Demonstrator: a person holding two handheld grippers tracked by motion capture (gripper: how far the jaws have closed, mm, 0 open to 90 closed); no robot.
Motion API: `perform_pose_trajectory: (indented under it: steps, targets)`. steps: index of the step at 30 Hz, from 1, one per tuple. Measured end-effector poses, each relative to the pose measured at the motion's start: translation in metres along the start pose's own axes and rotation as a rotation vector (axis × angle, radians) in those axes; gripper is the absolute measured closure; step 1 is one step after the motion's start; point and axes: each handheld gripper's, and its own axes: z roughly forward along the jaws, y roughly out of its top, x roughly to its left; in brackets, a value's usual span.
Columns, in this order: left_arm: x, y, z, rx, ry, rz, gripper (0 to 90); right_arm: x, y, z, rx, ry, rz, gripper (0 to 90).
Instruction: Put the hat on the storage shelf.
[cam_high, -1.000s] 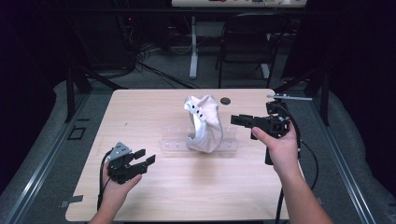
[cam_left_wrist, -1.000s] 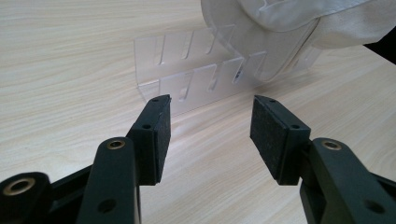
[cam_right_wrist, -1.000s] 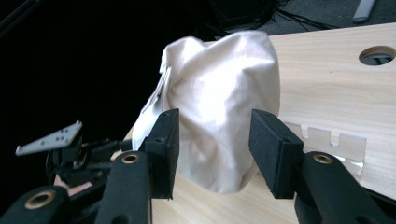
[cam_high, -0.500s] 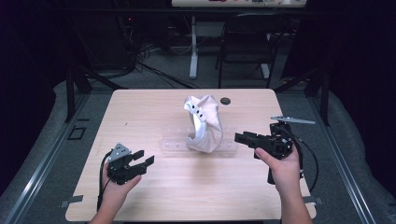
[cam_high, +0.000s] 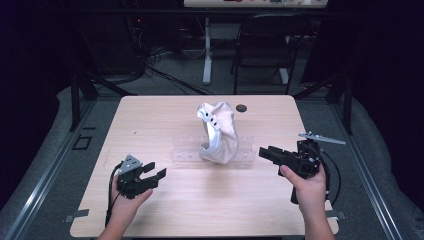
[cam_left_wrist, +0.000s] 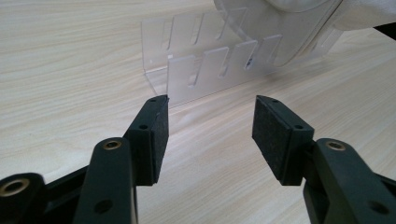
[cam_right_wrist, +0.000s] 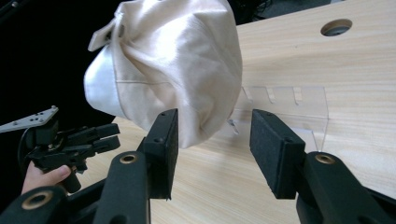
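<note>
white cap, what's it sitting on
The white cap sits on a clear slotted rack on the wooden table. The rack's slots beneath the cap are covered.

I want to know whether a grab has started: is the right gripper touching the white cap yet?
Apart. In the high view, bare table shows between the right gripper and the white cap; its jaws stand open.

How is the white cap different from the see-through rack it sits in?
The cap is white, soft cloth; the rack is clear, stiff plastic. The cap stands tall on edge; the rack lies low and long. The cap is rounded and crumpled; the rack has straight slotted walls. Both sit mid-table, touching each other.
</note>
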Motion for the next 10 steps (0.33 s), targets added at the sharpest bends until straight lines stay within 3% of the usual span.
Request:
perform_pose_trajectory:
  steps: [4, 10]
  targets:
    - [-0.006, 0.0, 0.002, -0.004, -0.015, 0.043, 45.2, -0.004, -0.004, 0.004, 0.013, -0.009, 0.001, 52.7]
    - [-0.028, 0.008, 0.022, 0.015, -0.07, 0.08, 44.9, -0.011, -0.006, 0.005, 0.01, -0.017, 0.019, 52.7]
